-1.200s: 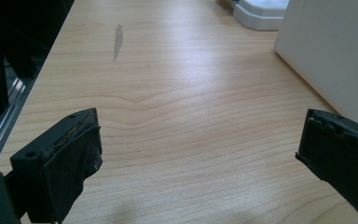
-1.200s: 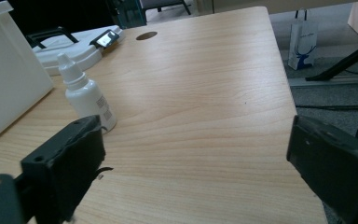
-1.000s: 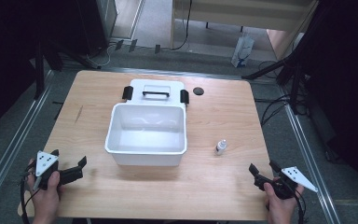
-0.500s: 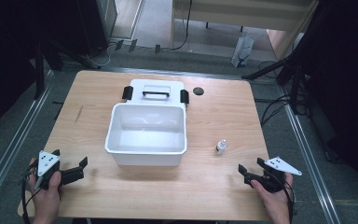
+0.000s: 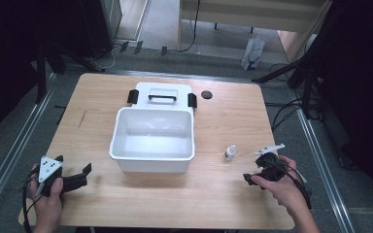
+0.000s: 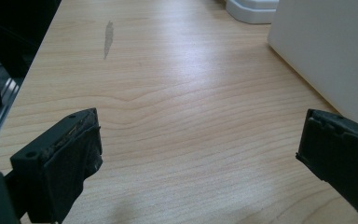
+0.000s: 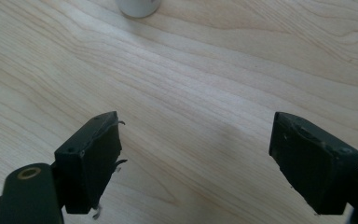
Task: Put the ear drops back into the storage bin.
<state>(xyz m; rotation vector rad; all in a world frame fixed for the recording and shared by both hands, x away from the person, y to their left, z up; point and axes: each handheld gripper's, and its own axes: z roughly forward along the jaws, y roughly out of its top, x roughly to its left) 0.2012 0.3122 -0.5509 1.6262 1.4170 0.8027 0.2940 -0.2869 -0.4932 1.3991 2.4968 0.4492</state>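
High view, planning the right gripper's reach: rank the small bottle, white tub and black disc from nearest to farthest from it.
From the right gripper:
1. Small white bottle, just ahead-left.
2. Open white plastic tub, table centre.
3. Small black disc, far edge.

Light comes from above and lands on the wooden table (image 5: 223, 126), which looks bright and warm. All around it the room is very dark, nearly black at the sides. The white box (image 5: 152, 141) shines pale inside, and a soft shadow lies on the table along its near side. The high view is a bit soft and grainy. In the left gripper view the wood grain is sharp, but the close black jaws look fuzzy. In the right gripper view, faint grey shadows lie on the wood between the jaws.
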